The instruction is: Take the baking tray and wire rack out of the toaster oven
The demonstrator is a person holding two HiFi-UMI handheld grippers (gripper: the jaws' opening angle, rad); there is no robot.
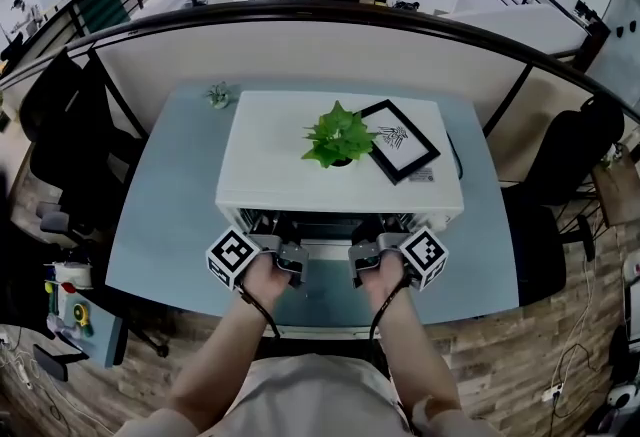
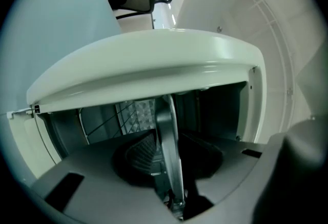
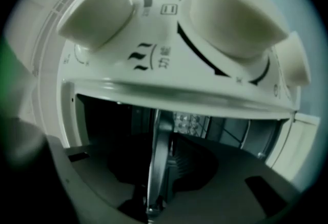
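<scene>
The white toaster oven point(image 1: 262, 160) stands on the pale blue table point(image 1: 165, 225) with its door point(image 1: 325, 303) folded down toward me. Both grippers reach level into its mouth. My left gripper point(image 1: 293, 261) is shut on the silvery rim of the baking tray point(image 2: 163, 115), which runs edge-on between its ribbed pads point(image 2: 141, 152). My right gripper point(image 1: 362, 261) is shut on the same tray rim point(image 3: 156, 166) further right. Thin bars of the wire rack point(image 2: 100, 125) show deeper inside the dark cavity. Most of the tray is hidden by the oven and the jaws.
A potted green plant point(image 1: 338, 137) and a black picture frame point(image 1: 398, 140) sit on the oven's top. Two big white knobs point(image 3: 230, 7) crowd the right gripper view. A tiny plant point(image 1: 219, 95) stands at the table's back left. Black chairs point(image 1: 60, 145) flank the table.
</scene>
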